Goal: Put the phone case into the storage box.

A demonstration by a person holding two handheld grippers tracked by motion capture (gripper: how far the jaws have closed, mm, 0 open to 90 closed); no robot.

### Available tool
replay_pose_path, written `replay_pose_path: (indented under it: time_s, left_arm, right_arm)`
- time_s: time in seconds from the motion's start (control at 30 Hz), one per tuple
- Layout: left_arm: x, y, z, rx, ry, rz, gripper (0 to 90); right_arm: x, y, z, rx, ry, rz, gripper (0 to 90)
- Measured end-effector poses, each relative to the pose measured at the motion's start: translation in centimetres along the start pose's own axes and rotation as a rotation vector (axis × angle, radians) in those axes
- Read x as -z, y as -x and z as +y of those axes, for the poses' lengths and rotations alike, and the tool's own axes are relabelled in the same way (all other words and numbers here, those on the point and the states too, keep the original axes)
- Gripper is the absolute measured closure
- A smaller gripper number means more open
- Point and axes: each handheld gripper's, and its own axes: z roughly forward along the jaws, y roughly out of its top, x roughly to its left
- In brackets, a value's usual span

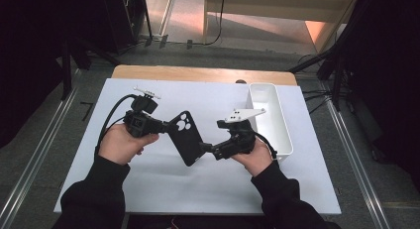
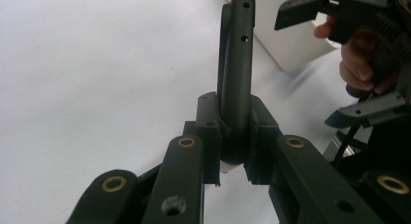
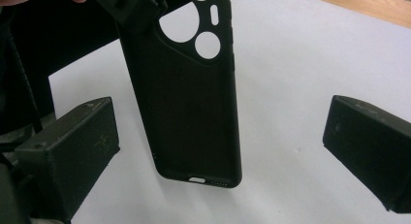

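A black phone case (image 1: pixel 185 137) hangs in the air above the middle of the white tabletop (image 1: pixel 163 189), tilted so that its camera end points toward the far left and its charging-port end toward the near right. The left claw (image 1: pixel 166 125) is pinching the case by the edge at its camera end; in the left gripper view the case (image 2: pixel 236 78) stands edge-on between the 2 jaws, which press against it from either side.

The right claw (image 1: pixel 207 148) sits at the port end of the case, its jaws spread wide. In the right gripper view the case (image 3: pixel 186 98) shows its back face with 3 round camera cutouts and a small slot beside them (the white tabletop shows through the holes), and the 2 black jaws stand well apart on either side of its lower end, not touching it. The port cutout lies along the bottom edge of the case.

A person's left hand (image 1: pixel 121 142) and right hand (image 1: pixel 257 157) grip the two tools, dark sleeves coming in over the near edge. A white rectangular bin (image 1: pixel 277 115) rests along the right edge of the tabletop, just beyond the right hand. A strip of wood shows along the far edge.
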Motion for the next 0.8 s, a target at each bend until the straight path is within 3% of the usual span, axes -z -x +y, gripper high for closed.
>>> replay_pose_path:
  time_s: [0.2, 0.4, 0.8]
  left_arm:
    - [-0.2, 0.1, 0.6, 0.022, -0.006, 0.017, 79.3]
    - [-0.4, 0.3, 1.2, 0.026, -0.010, 0.007, 79.3]
    - [-1.1, 0.6, 1.7, 0.041, -0.024, 0.014, 79.3]
  right_arm:
    - [-0.4, -0.1, 0.0, -0.008, 0.015, -0.021, 0.0]
    - [-0.8, -0.1, 0.0, -0.015, 0.021, -0.040, 0.0]
    - [-1.4, -0.9, 0.6, 0.003, 0.023, -0.041, 0.0]
